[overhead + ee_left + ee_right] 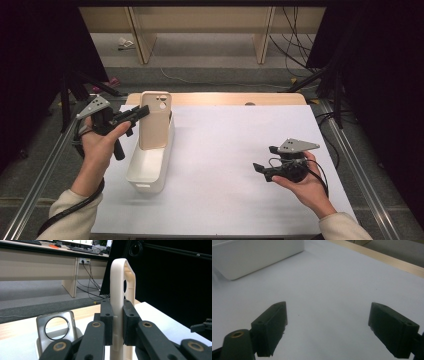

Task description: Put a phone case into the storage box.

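A beige phone case (154, 120) stands upright over the far end of a white bin (147, 172) at the left of the table. My left gripper (142, 112) comes in from the left and is shut on the case's edge. In the left gripper view both pads press on the thin case (119, 290), whose camera cut-out is at the top. Beyond it stands a grey case with a round ring (56, 327). My right gripper (264, 159) rests low at the right of the table, held in a hand. It is open, with bare white surface between its fingertips (328, 325).
A white sheet (225, 150) covers the table, with a wooden strip (215, 98) along its far edge. The bin's wall (257, 255) lies far left of the right gripper. Metal rails and dark curtains flank the table; cables trail on the floor behind.
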Demonstrator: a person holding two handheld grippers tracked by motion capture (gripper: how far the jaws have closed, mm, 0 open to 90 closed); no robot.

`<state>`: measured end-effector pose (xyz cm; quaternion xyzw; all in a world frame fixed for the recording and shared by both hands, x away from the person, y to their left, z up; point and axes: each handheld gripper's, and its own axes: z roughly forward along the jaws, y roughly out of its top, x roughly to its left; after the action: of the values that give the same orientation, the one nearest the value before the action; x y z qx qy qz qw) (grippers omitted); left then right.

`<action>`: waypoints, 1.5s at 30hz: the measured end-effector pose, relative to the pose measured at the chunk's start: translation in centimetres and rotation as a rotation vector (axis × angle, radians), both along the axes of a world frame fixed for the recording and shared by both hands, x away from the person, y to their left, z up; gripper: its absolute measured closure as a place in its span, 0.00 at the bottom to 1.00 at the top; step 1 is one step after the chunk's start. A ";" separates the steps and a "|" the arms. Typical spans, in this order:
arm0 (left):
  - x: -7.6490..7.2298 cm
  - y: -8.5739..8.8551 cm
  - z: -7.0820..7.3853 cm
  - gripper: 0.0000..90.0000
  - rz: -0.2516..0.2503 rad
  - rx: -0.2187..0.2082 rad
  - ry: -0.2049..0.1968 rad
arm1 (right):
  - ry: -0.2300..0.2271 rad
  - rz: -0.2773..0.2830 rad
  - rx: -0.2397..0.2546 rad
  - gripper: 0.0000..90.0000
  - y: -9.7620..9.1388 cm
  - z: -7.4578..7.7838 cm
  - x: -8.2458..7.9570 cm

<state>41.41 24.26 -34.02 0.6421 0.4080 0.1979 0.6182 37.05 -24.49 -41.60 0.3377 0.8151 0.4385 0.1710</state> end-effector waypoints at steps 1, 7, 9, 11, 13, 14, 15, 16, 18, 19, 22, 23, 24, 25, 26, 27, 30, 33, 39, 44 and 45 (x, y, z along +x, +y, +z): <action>0.1 0.1 0.0 0.90 0.002 0.000 0.001 | 0.001 0.000 0.000 0.18 0.0 0.0 0.0; 0.5 0.2 -0.1 0.90 0.006 0.008 -0.006 | 0.003 -0.002 0.004 0.18 0.0 0.0 0.0; 0.7 0.3 0.0 0.90 0.009 0.011 -0.008 | 0.004 -0.003 0.004 0.18 0.0 -0.1 0.0; 0.8 0.4 0.0 0.90 0.009 0.012 -0.011 | 0.004 -0.003 0.004 0.18 0.0 -0.1 0.1; 1.1 0.6 0.1 0.90 0.007 0.009 -0.009 | 0.005 -0.003 0.005 0.18 0.0 -0.1 0.1; 1.2 0.7 0.1 0.90 0.006 0.008 -0.006 | 0.004 -0.003 0.004 0.18 0.0 -0.1 0.1; 1.3 0.8 0.0 0.90 0.006 0.007 -0.005 | 0.005 -0.004 0.005 0.18 0.0 -0.1 0.0; 1.4 0.8 0.0 0.90 0.006 0.008 -0.006 | 0.005 -0.005 0.006 0.18 0.0 0.0 0.0; 1.6 0.9 0.0 0.90 0.007 0.013 -0.007 | 0.005 -0.004 0.006 0.18 0.0 -0.1 0.1; 1.7 1.0 0.0 0.90 0.008 0.014 -0.007 | 0.006 -0.005 0.006 0.18 0.0 -0.1 0.1; 1.9 1.0 -0.1 0.90 0.009 0.022 -0.010 | 0.007 -0.005 0.008 0.18 0.0 -0.1 0.1; 2.0 1.0 -0.1 0.90 0.010 0.027 -0.012 | 0.009 -0.003 0.007 0.18 0.0 -0.1 0.1; 2.0 1.1 -0.1 0.90 0.010 0.029 -0.013 | 0.009 -0.003 0.005 0.18 0.0 -0.1 0.1; 2.1 1.1 -0.1 0.90 0.010 0.029 -0.013 | 0.008 -0.003 0.006 0.18 0.0 -0.1 0.1; 2.2 1.1 -0.1 0.90 0.010 0.030 -0.015 | 0.009 -0.003 0.006 0.18 0.0 -0.1 0.1; 2.3 1.1 -0.1 0.90 0.010 0.033 -0.016 | 0.009 -0.003 0.006 0.18 0.0 -0.1 0.1; 2.6 1.2 -0.2 0.90 0.009 0.035 -0.018 | 0.009 -0.003 0.006 0.18 0.0 -0.1 0.1; 2.9 1.3 -0.5 0.90 0.007 0.046 -0.016 | 0.010 -0.002 0.005 0.18 0.0 -0.1 0.1; 3.6 1.4 -1.3 0.90 0.005 0.043 -0.003 | 0.010 -0.002 0.006 0.18 0.0 -0.1 0.1; 4.2 1.3 -2.0 0.90 0.000 0.042 0.010 | 0.011 -0.001 0.007 0.18 0.0 -0.1 0.1; 4.4 1.4 -2.2 0.90 0.002 0.045 0.014 | 0.012 -0.001 0.007 0.18 0.0 -0.1 0.1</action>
<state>45.80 25.62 -36.18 0.6567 0.4081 0.2030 0.6008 37.15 -24.51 -41.74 0.3414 0.8144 0.4392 0.1651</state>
